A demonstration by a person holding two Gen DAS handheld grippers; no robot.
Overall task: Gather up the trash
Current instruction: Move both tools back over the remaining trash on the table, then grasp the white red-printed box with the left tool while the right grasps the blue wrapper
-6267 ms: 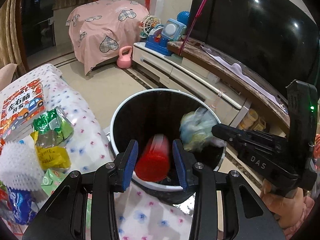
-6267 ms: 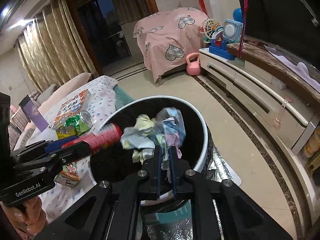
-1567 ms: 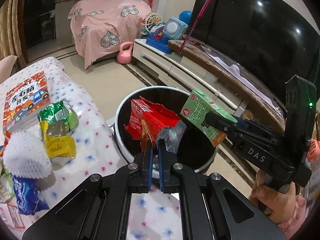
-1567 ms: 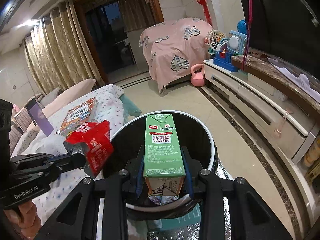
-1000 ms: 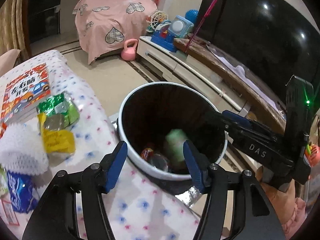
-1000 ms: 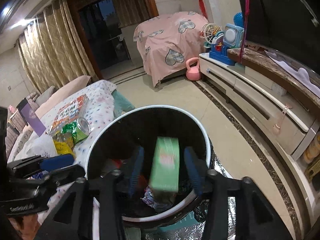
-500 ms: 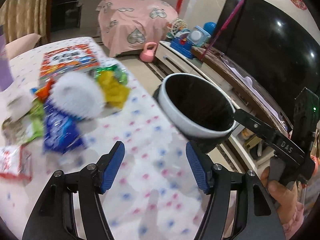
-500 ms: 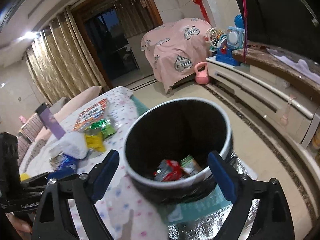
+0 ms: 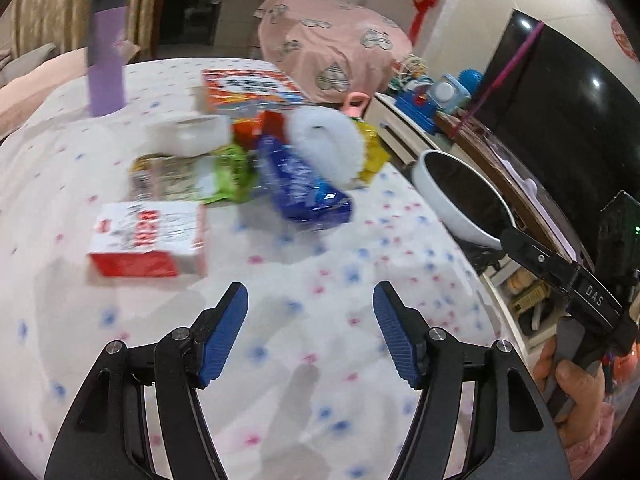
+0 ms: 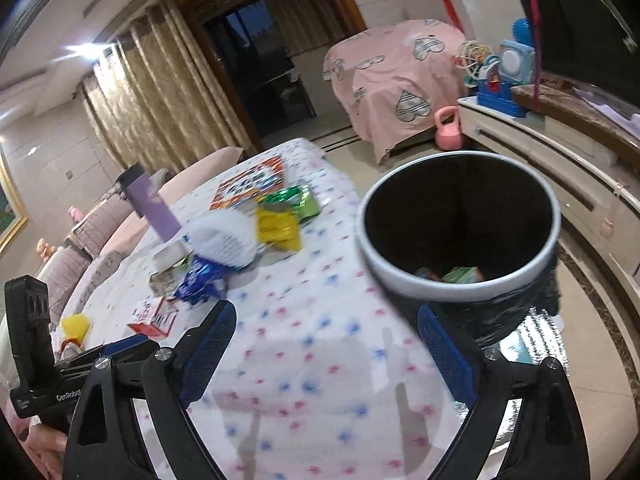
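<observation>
Left gripper point(image 9: 310, 334) marked "GenRobot", right gripper point(image 10: 326, 350) marked "DAS": both hovering, jaws gaping empty. Red-white carton point(image 9: 148, 239) lying blurred, lettering unreadable.

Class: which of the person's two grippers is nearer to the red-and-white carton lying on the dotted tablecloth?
Left. The left gripper hovers open just short of the red-and-white carton; the right gripper sits farther right, beside the white-rimmed black bin.

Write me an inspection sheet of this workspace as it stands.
Surface: table under spotted cloth.
Job's things: trash bin beside the table, some trash inside; wrappers, red-white box, foam net on the cloth.
Clutter: purple bottle, book.
Grippers: left hand-held gripper and right hand-held gripper open, empty.
Cables: nothing seen.
Surroundings: television, pink-covered furniture, curtains.
</observation>
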